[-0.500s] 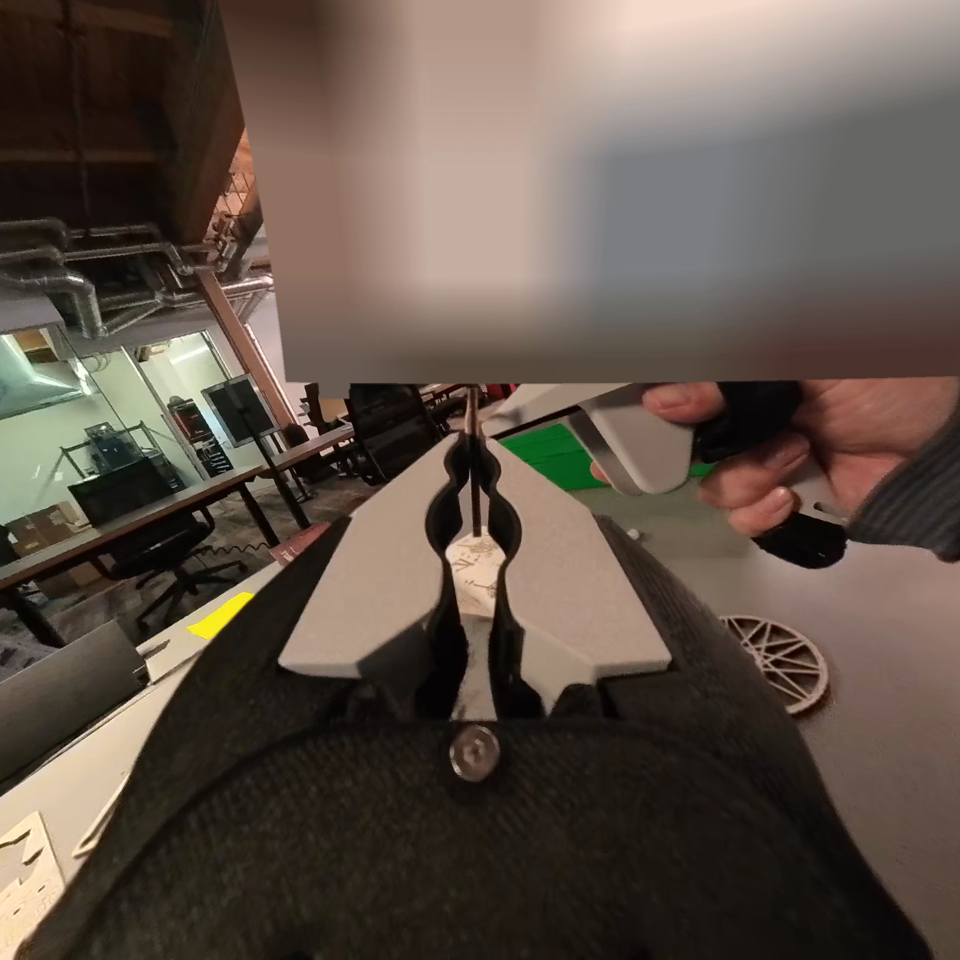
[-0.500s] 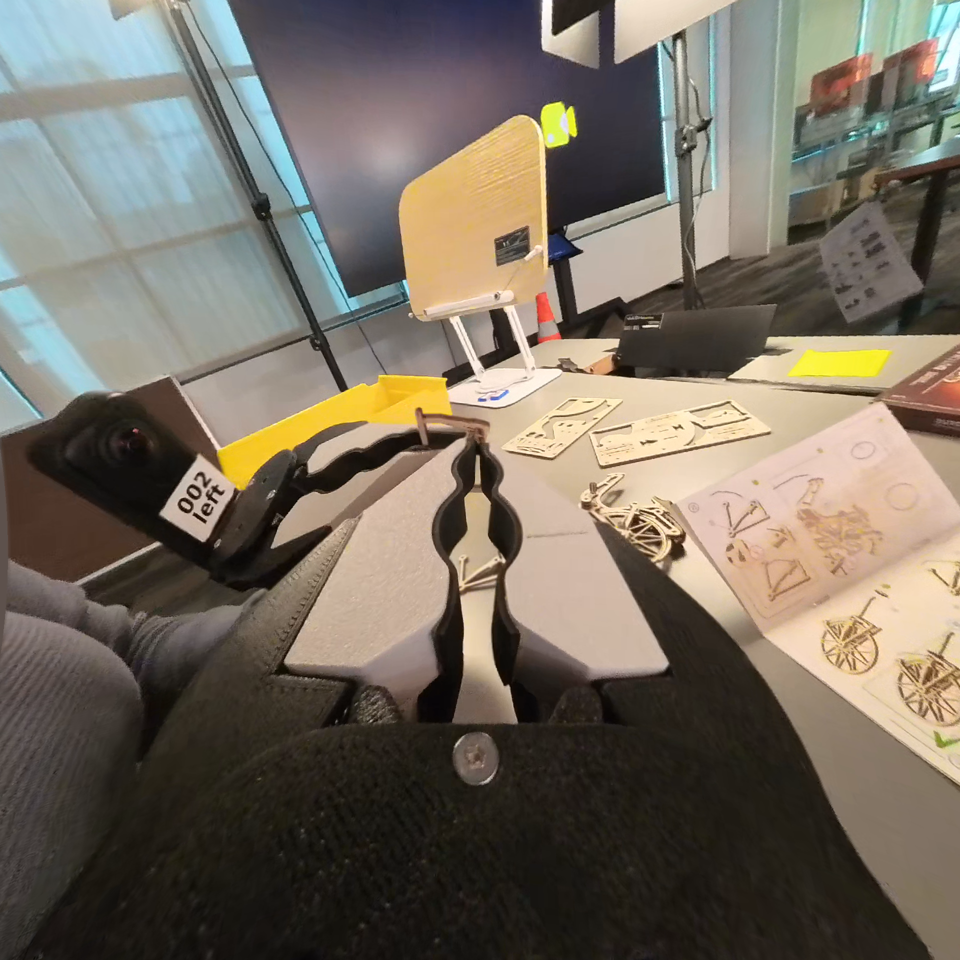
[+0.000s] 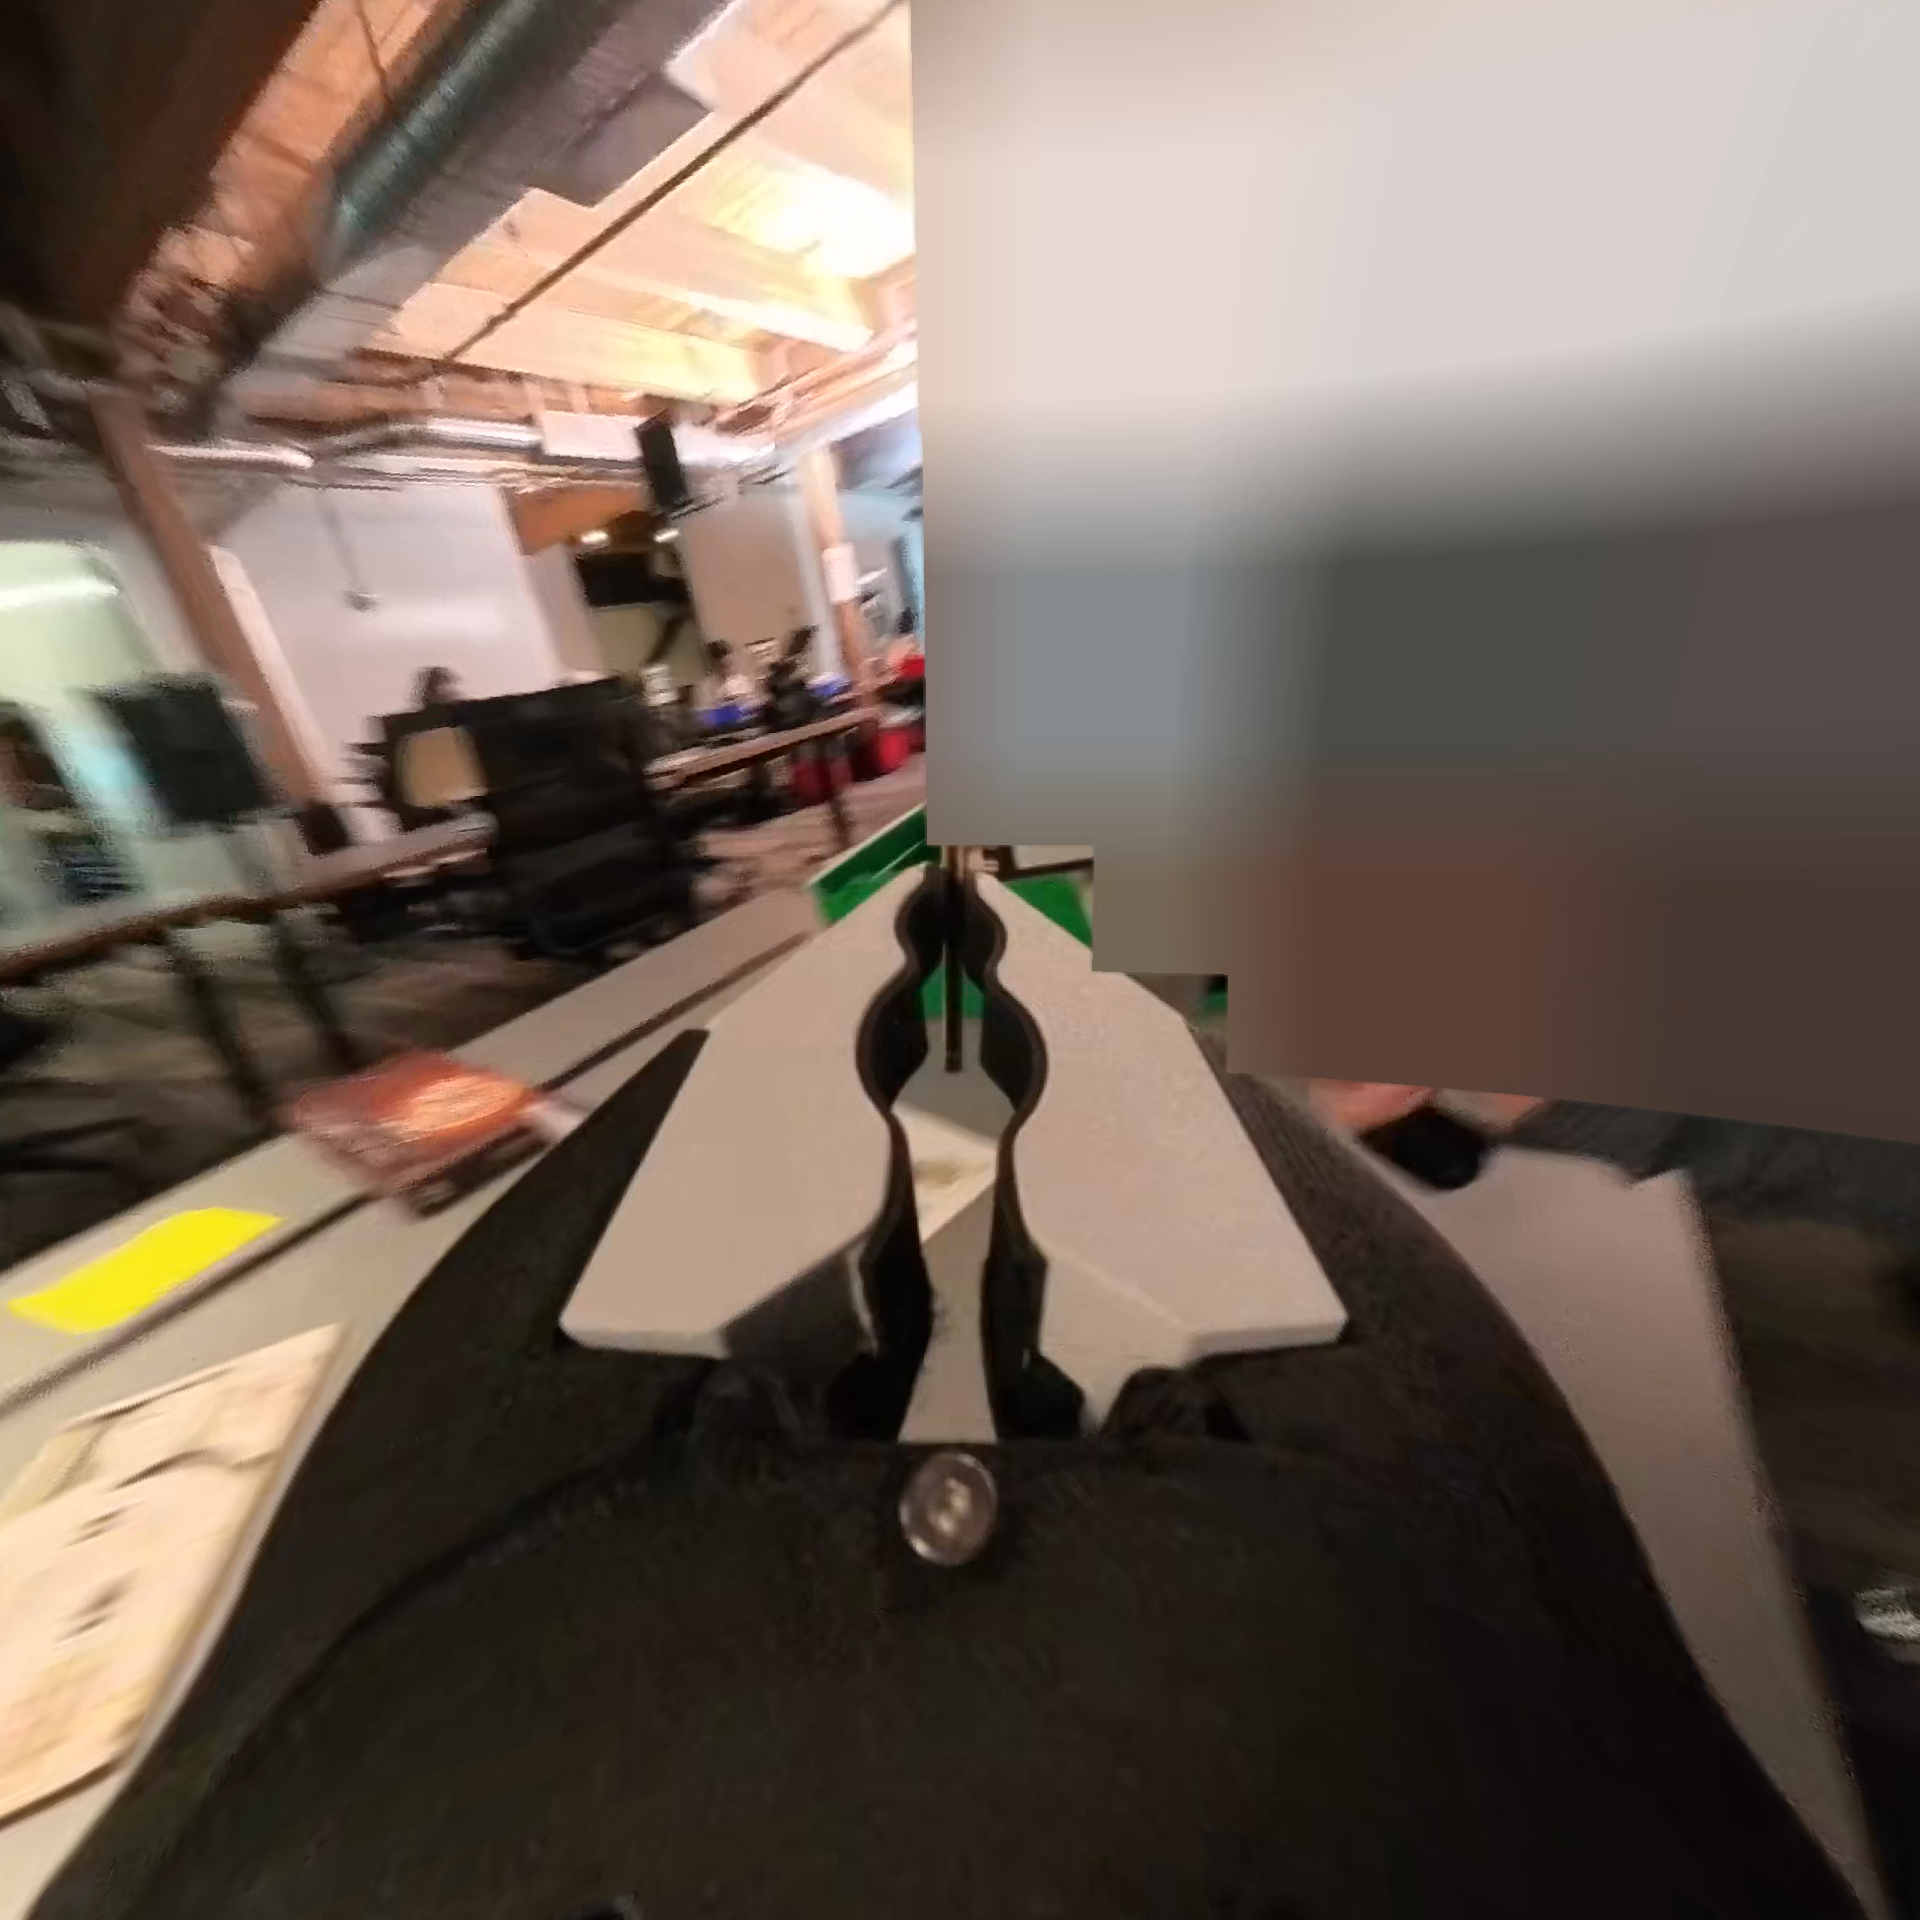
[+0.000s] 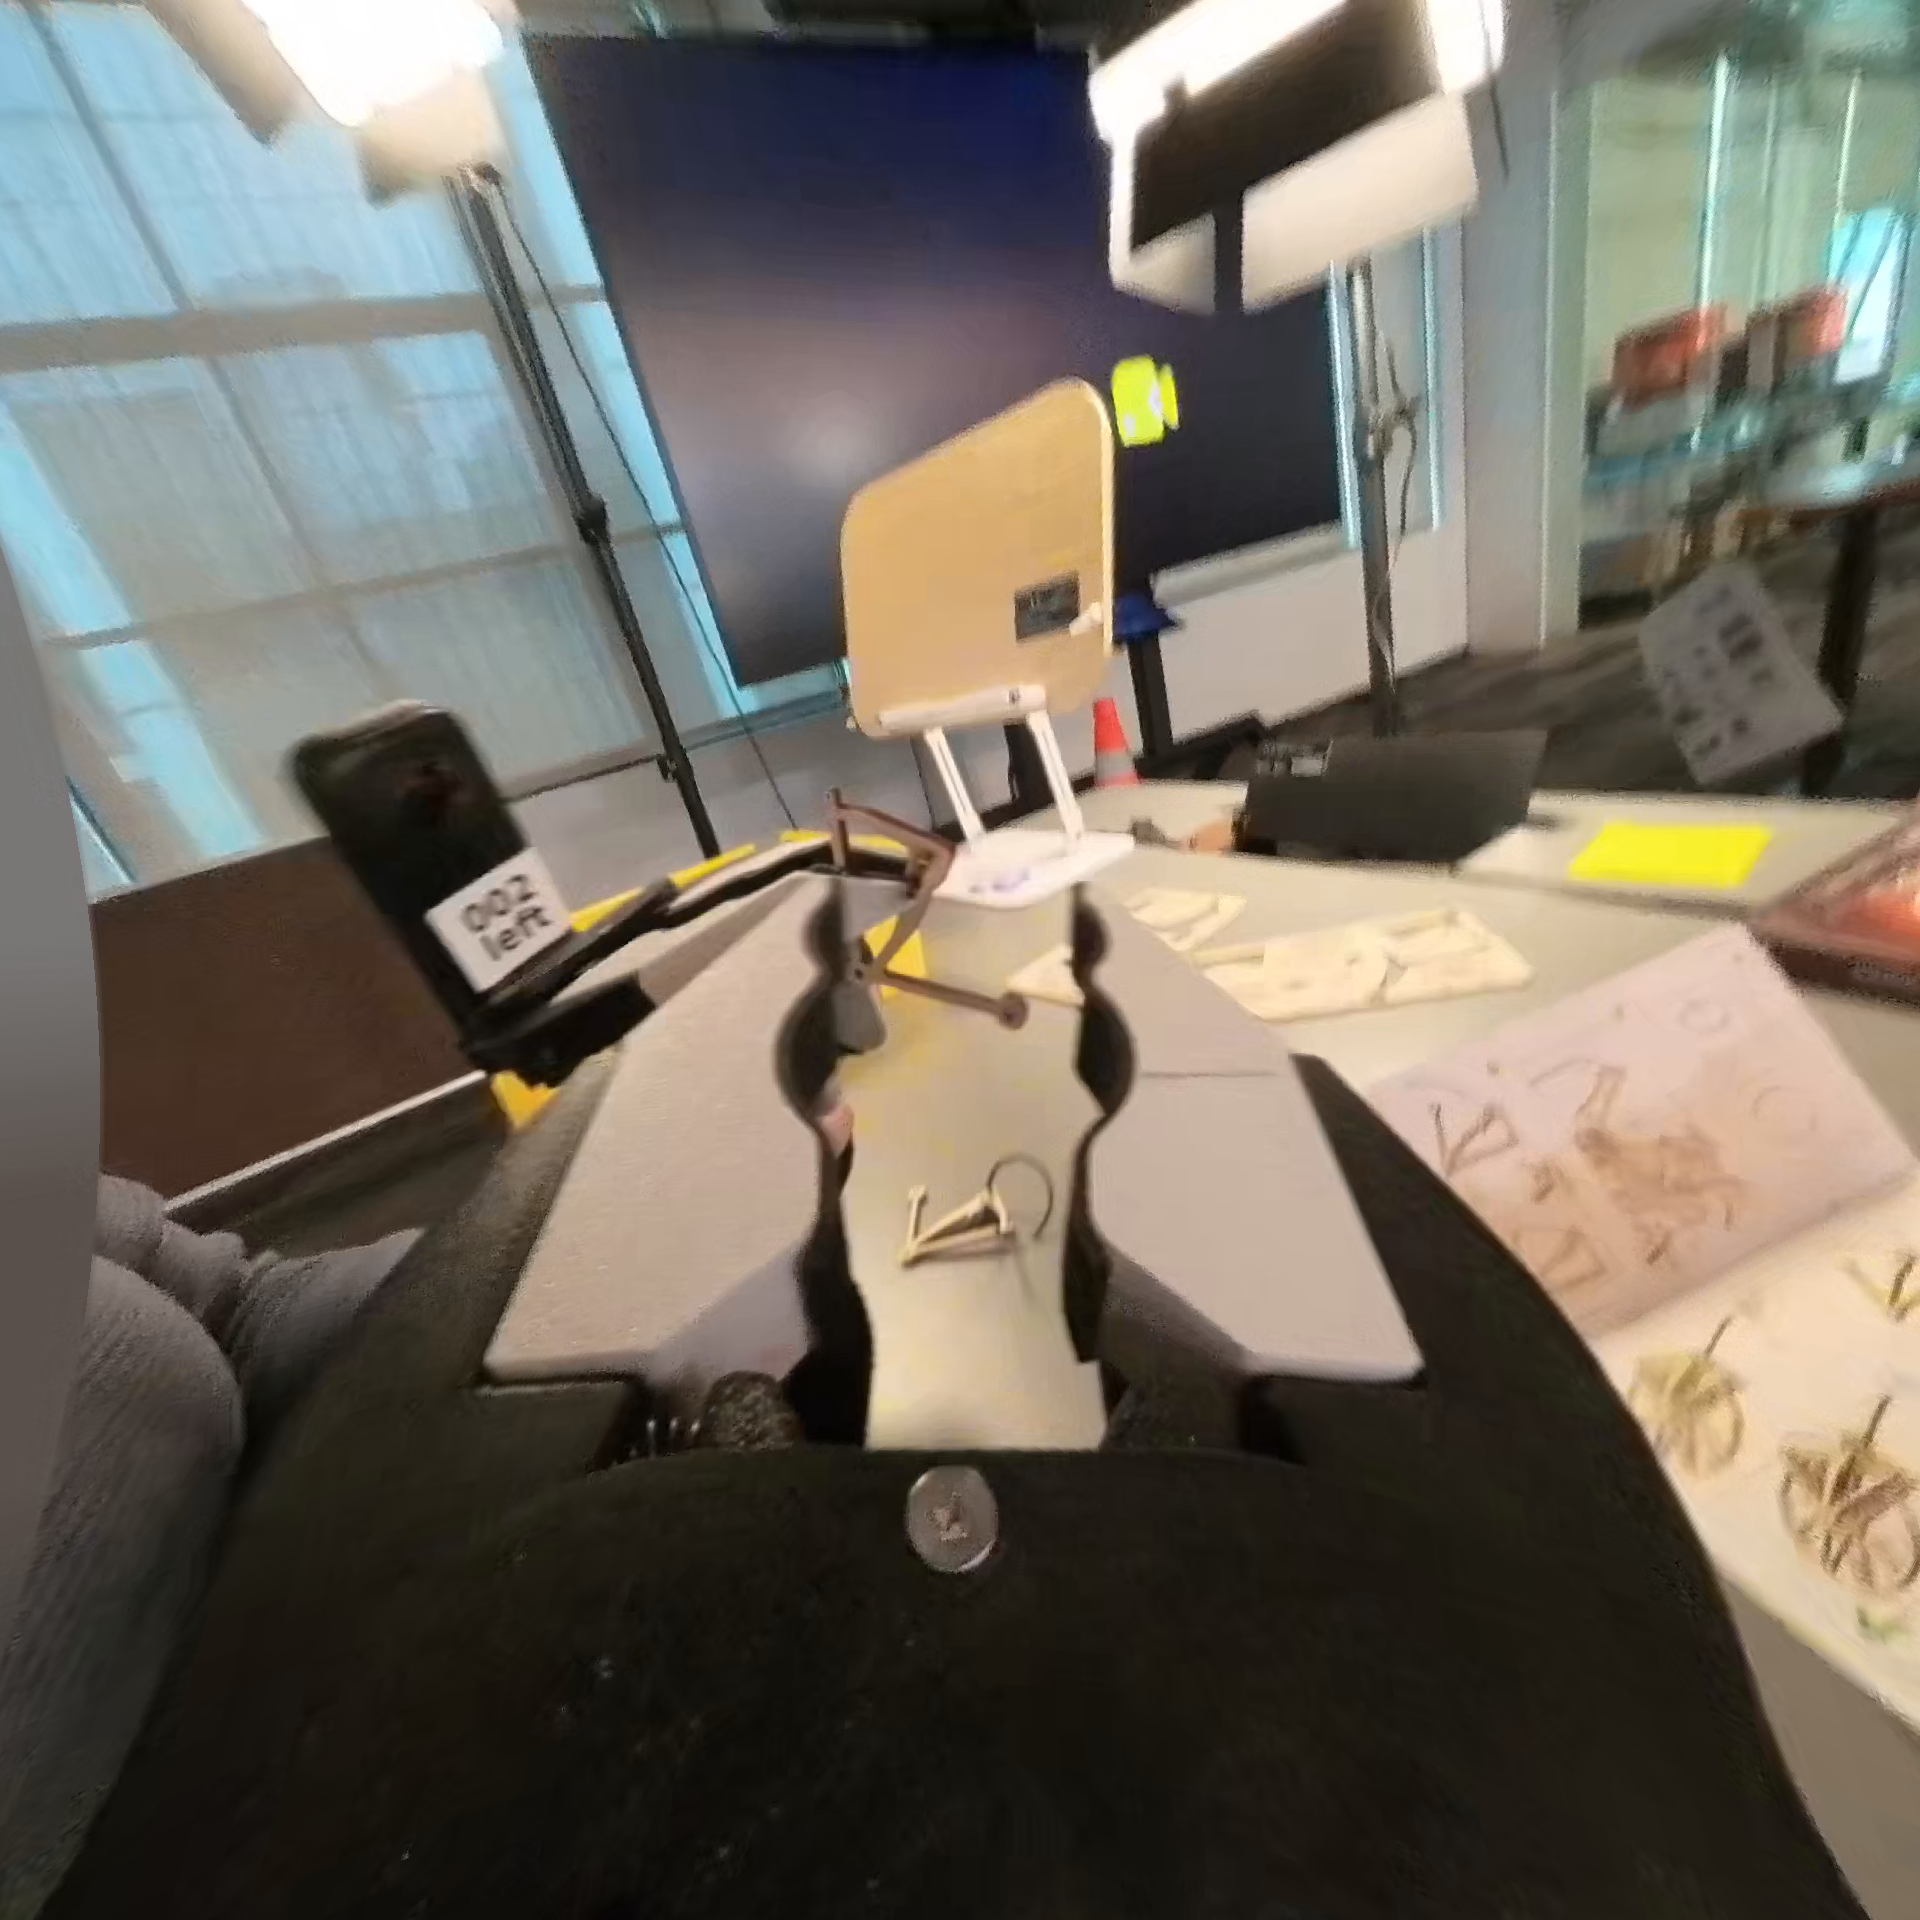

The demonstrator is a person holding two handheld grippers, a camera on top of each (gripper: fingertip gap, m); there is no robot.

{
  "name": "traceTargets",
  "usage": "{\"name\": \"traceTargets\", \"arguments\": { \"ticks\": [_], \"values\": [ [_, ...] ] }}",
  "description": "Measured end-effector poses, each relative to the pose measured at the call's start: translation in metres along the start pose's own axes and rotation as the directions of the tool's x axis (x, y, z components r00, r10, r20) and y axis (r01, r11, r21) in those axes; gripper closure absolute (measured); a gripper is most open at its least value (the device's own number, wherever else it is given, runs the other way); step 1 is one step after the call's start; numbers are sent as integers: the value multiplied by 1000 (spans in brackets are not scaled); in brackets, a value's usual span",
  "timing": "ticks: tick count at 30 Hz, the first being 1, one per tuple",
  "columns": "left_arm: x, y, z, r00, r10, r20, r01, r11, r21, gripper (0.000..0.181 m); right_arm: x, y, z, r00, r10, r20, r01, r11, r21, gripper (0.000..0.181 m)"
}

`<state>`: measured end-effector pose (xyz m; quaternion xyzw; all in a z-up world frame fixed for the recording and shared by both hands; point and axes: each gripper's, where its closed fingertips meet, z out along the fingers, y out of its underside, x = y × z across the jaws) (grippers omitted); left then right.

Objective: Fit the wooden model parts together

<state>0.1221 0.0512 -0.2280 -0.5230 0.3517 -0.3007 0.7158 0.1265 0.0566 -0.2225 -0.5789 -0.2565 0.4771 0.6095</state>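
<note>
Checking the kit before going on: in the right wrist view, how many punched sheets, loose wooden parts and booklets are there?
Sheets: 2
Wooden parts, one held, one lying: 2
Booklet: 1
Total: 5

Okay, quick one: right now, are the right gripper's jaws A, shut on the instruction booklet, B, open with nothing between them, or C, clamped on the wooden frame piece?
B: the right gripper stands wide open, while the left gripper alone pinches the wooden frame piece.
</note>
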Motion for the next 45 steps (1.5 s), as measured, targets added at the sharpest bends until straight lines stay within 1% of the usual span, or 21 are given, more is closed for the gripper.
{"name": "traceTargets", "arguments": {
  "ticks": [1,2,4,6,8,10,12,13,14,19,22,23,24,27,30,35,38,40,41,43,45],
  "values": [
    [2,-9,-2,995,-77,-67,80,996,41,180,-5,-8,-3,998,-57,29,56,998,38,140],
    [6,-16,-4,983,-120,-136,129,990,60,180,-12,-12,-6,989,-133,66,130,990,56,139],
    [16,-24,-10,954,-136,-268,160,985,70,180,-26,-14,-10,945,-300,129,297,954,38,139],
    [26,-19,-14,940,-31,-340,42,999,26,180,-39,-7,-13,861,-467,201,484,874,-42,138],
    [36,-12,-16,916,61,-396,-82,996,-38,180,-37,7,-14,752,-611,246,654,735,-175,137],
    [43,-4,-18,886,144,-442,-199,977,-82,180,-35,19,-15,654,-696,297,756,596,-270,137],
    [46,1,-20,859,196,-474,-281,953,-114,180,-34,26,-16,579,-739,344,813,489,-318,144],
    [48,2,-21,847,214,-486,-307,944,-119,180,-33,28,-17,543,-760,357,835,441,-329,150],
    [50,2,-23,835,227,-502,-325,938,-117,180,-32,29,-18,515,-775,367,850,406,-336,151],
    [59,6,-28,790,292,-539,-428,892,-144,180,-38,36,-23,500,-763,410,857,365,-364,147],
    [62,6,-31,763,365,-533,-514,843,-158,180,-45,41,-26,427,-787,444,892,285,-352,164],
    [63,6,-32,752,387,-534,-540,826,-161,180,-47,43,-27,415,-792,449,896,270,-352,166],
    [64,6,-33,742,397,-540,-555,816,-163,180,-48,43,-27,411,-794,448,898,267,-350,167],
    [67,4,-36,733,404,-548,-567,807,-163,180,-50,39,-27,461,-781,420,875,323,-360,158],
    [68,6,-36,733,420,-536,-581,795,-172,179,-48,40,-27,458,-790,408,872,310,-378,154],
    [66,1,-37,769,368,-522,-519,837,-174,179,-53,35,-24,434,-809,396,883,297,-362,161],
    [64,-3,-37,784,341,-518,-485,858,-169,179,-56,32,-23,456,-798,393,876,323,-359,163],
    [64,-5,-38,792,268,-548,-422,890,-175,179,-61,34,-21,489,-779,393,865,375,-334,165],
    [63,-7,-39,788,265,-556,-411,899,-154,179,-63,32,-20,516,-771,373,853,420,-310,168],
    [60,-19,-38,805,232,-546,-333,938,-92,179,-69,20,-18,574,-756,315,819,530,-221,168],
    [58,-35,-40,815,145,-561,-193,981,-27,179,-81,3,-19,663,-685,303,739,664,-116,158]
  ]
}}
